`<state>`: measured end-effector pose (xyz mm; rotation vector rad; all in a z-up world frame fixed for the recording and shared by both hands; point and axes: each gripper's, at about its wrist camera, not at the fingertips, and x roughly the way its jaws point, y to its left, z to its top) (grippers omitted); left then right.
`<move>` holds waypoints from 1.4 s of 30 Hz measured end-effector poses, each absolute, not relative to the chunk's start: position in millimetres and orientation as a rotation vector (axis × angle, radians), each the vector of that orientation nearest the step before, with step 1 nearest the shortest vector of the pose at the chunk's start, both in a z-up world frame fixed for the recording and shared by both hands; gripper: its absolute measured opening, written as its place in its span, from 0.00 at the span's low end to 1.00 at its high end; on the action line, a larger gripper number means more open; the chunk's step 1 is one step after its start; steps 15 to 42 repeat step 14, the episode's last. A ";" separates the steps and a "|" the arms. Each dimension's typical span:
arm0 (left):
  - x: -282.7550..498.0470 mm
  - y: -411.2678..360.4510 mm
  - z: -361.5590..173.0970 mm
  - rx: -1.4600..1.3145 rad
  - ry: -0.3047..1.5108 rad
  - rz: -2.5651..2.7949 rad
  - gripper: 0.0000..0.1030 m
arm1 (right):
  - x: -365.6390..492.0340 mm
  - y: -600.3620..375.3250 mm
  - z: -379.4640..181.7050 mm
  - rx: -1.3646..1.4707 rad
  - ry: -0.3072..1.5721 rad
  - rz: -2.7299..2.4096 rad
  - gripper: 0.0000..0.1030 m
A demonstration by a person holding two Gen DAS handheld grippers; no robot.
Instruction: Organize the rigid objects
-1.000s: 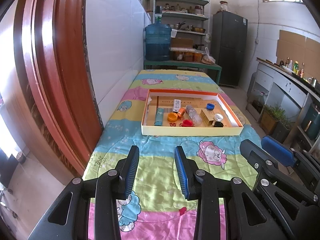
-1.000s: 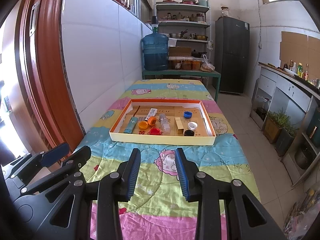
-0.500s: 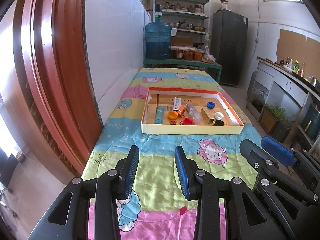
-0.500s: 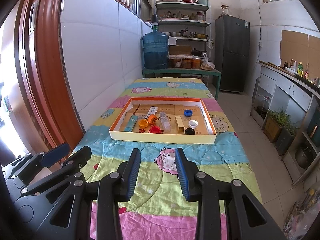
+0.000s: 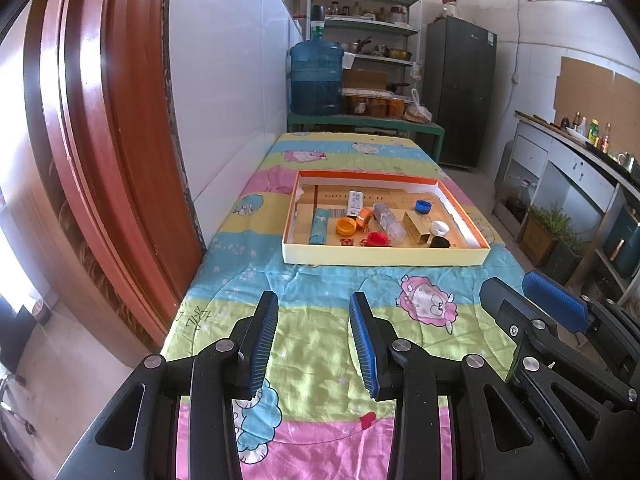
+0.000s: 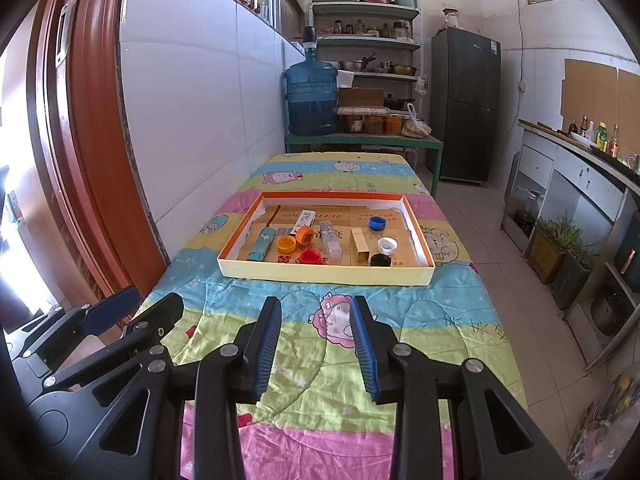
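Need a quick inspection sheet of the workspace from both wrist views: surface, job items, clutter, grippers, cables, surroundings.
Surface: table under a patterned quilt, wrinkled.
Job's things: all inside the shallow box: blue cap, white cap, black cap, red cap, orange cap, teal packet, clear bottle lying down, small carton.
Clutter: nothing seen on the quilt outside the box.
Grippers: left gripper and right gripper open, empty, short of the box.
Cables: one on the far wall.
Surroundings: water jug, shelves, fridge, counter, red door frame.
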<state>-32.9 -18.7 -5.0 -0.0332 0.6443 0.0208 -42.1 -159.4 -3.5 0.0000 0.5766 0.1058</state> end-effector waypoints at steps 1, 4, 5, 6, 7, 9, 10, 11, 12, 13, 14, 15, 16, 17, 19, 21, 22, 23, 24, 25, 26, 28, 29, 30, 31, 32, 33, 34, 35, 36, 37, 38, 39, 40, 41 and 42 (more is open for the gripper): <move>-32.4 -18.1 -4.0 -0.034 0.644 0.020 0.37 | -41.9 -159.4 -4.7 0.000 0.578 0.107 0.34; -32.1 -17.7 -8.4 -0.035 0.648 0.020 0.37 | -40.5 -159.0 -7.2 0.000 0.582 0.109 0.34; -32.3 -17.9 -8.8 -0.035 0.648 0.021 0.37 | -40.4 -158.7 -7.7 0.000 0.583 0.109 0.34; -32.0 -17.7 -9.6 -0.033 0.649 0.023 0.37 | -40.1 -158.9 -8.4 0.000 0.584 0.109 0.34; -31.9 -17.7 -10.7 -0.031 0.649 0.024 0.37 | -40.0 -159.0 -8.6 0.000 0.584 0.109 0.34; -31.9 -17.6 -12.7 -0.030 0.651 0.024 0.37 | -38.9 -158.8 -9.2 0.000 0.588 0.110 0.34; -30.0 -17.0 -12.9 -0.030 0.653 0.023 0.37 | -38.4 -158.7 -9.8 0.000 0.589 0.111 0.34; -30.0 -17.2 -13.8 -0.030 0.653 0.023 0.37 | -38.0 -158.9 -10.1 -0.001 0.591 0.111 0.34; -29.5 -17.0 -13.4 -0.030 0.654 0.024 0.37 | -38.2 -159.5 -11.3 0.000 0.593 0.111 0.34; -29.2 -17.1 -13.7 -0.031 0.654 0.024 0.37 | -36.3 -159.0 -11.1 0.001 0.595 0.111 0.34; -29.3 -17.3 -14.3 -0.030 0.656 0.025 0.37 | -35.3 -159.1 -11.7 0.002 0.598 0.111 0.34; -29.3 -17.3 -14.3 -0.030 0.656 0.025 0.37 | -35.3 -159.1 -11.7 0.002 0.598 0.111 0.34; -29.3 -17.3 -14.3 -0.030 0.656 0.025 0.37 | -35.3 -159.1 -11.7 0.002 0.598 0.111 0.34; -29.3 -17.3 -14.3 -0.030 0.656 0.025 0.37 | -35.3 -159.1 -11.7 0.002 0.598 0.111 0.34; -29.3 -17.3 -14.3 -0.030 0.656 0.025 0.37 | -35.3 -159.1 -11.7 0.002 0.598 0.111 0.34; -29.3 -17.3 -14.3 -0.030 0.656 0.025 0.37 | -35.3 -159.1 -11.7 0.002 0.598 0.111 0.34; -29.3 -17.3 -14.3 -0.030 0.656 0.025 0.37 | -35.3 -159.1 -11.7 0.002 0.598 0.111 0.34; -29.3 -17.3 -14.3 -0.030 0.656 0.025 0.37 | -35.3 -159.1 -11.7 0.002 0.598 0.111 0.34; -29.3 -17.3 -14.3 -0.030 0.656 0.025 0.37 | -35.3 -159.1 -11.7 0.002 0.598 0.111 0.34; -29.3 -17.3 -14.3 -0.030 0.656 0.025 0.37 | -35.3 -159.1 -11.7 0.002 0.598 0.111 0.34; -29.3 -17.3 -14.3 -0.030 0.656 0.025 0.37 | -35.3 -159.1 -11.7 0.002 0.598 0.111 0.34; -29.3 -17.3 -14.3 -0.030 0.656 0.025 0.37 | -35.3 -159.1 -11.7 0.002 0.598 0.111 0.34; -29.3 -17.3 -14.3 -0.030 0.656 0.025 0.37 | -35.3 -159.1 -11.7 0.002 0.598 0.111 0.34; -29.3 -17.3 -14.3 -0.030 0.656 0.025 0.37 | -35.3 -159.1 -11.7 0.002 0.598 0.111 0.34; -29.3 -17.3 -14.3 -0.030 0.656 0.025 0.37 | -35.3 -159.1 -11.7 0.002 0.598 0.111 0.34; -29.3 -17.3 -14.3 -0.030 0.656 0.025 0.37 | -35.3 -159.1 -11.7 0.002 0.598 0.111 0.34; -29.3 -17.3 -14.3 -0.030 0.656 0.025 0.37 | -35.3 -159.1 -11.7 0.002 0.598 0.111 0.34; -29.3 -17.3 -14.3 -0.030 0.656 0.025 0.37 | -35.3 -159.1 -11.7 0.002 0.598 0.111 0.34; -29.3 -17.3 -14.3 -0.030 0.656 0.025 0.37 | -35.3 -159.1 -11.7 0.002 0.598 0.111 0.34; -29.3 -17.3 -14.3 -0.030 0.656 0.025 0.37 | -35.3 -159.1 -11.7 0.002 0.598 0.111 0.34; -29.3 -17.3 -14.3 -0.030 0.656 0.025 0.37 | -35.3 -159.1 -11.7 0.002 0.598 0.111 0.34; -29.3 -17.3 -14.3 -0.030 0.656 0.025 0.37 | -35.3 -159.1 -11.7 0.002 0.598 0.111 0.34; -29.3 -17.3 -14.3 -0.030 0.656 0.025 0.37 | -35.3 -159.1 -11.7 0.002 0.598 0.111 0.34; -29.3 -17.3 -14.3 -0.030 0.656 0.025 0.37 | -35.3 -159.1 -11.7 0.002 0.598 0.111 0.34; -29.3 -17.3 -14.3 -0.030 0.656 0.025 0.37 | -35.3 -159.1 -11.7 0.002 0.598 0.111 0.34; -29.3 -17.3 -14.3 -0.030 0.656 0.025 0.37 | -35.3 -159.1 -11.7 0.002 0.598 0.111 0.34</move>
